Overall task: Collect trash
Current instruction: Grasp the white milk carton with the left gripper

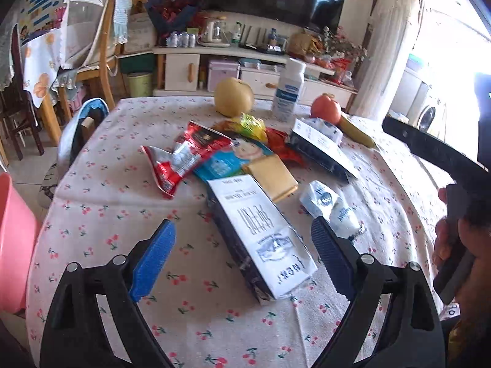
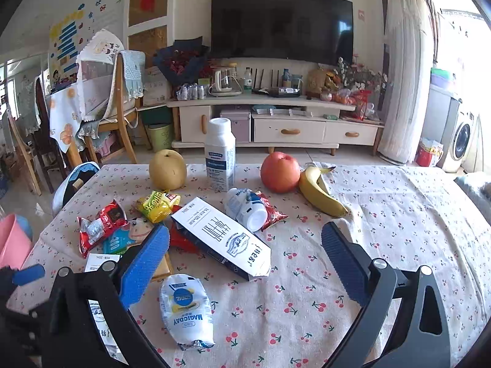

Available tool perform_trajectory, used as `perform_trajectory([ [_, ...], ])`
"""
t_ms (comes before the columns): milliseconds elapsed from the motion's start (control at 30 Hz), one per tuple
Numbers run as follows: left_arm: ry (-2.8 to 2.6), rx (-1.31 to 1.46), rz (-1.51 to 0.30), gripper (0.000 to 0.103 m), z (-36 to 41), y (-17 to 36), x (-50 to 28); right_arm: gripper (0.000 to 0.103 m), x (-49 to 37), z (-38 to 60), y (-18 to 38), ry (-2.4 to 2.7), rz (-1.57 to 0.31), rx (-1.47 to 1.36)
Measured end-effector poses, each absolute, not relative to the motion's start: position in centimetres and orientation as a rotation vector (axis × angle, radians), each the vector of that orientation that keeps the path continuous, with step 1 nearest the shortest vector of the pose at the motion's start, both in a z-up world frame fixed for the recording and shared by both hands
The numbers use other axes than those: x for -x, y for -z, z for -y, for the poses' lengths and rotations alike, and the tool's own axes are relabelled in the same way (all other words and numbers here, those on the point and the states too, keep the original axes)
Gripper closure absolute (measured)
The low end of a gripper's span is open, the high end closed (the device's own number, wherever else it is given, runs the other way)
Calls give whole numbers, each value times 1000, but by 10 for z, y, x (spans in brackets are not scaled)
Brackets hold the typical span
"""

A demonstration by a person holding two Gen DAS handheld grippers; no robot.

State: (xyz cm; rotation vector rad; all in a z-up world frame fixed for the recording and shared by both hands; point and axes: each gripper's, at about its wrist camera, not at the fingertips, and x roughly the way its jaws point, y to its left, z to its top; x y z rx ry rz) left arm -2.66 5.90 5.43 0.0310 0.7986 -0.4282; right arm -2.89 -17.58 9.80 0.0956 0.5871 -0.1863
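Trash lies on a cherry-print tablecloth (image 1: 101, 196). My left gripper (image 1: 244, 239) is open, its jaws on either side of a flattened white-and-dark milk carton (image 1: 260, 233). A crushed white yogurt pouch (image 1: 333, 207) lies by its right finger. A red wrapper (image 1: 187, 156), a blue wrapper (image 1: 227, 159) and a yellow card (image 1: 271, 173) lie beyond. My right gripper (image 2: 245, 242) is open and empty above a second flattened carton (image 2: 224, 236). The yogurt pouch (image 2: 185, 309) lies in front, and a crushed white bottle (image 2: 247, 207) and a yellow-green wrapper (image 2: 156, 204) lie beyond.
A pear (image 2: 168, 170), an upright white bottle (image 2: 220, 156), an orange-red fruit (image 2: 280, 171) and a banana (image 2: 320, 193) stand along the far edge. A pink bin (image 1: 13, 245) is at the table's left. A TV cabinet (image 2: 260, 122) and chairs are behind.
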Motion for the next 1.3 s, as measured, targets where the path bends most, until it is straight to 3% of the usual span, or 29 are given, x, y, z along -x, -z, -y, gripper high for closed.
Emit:
perform_trajectory([
  [267,367,-75,-893,13,-35,-29,18,5,-6,190,-70,126,-701,-162],
  [800,333,-112,-933,22,-25,-19,-1,5,-83,168,-25,-57,-823,93],
  [1300,259,-5,-1024,22,-66,-9,-23,5,-78,160,-16,-98,-940,10],
])
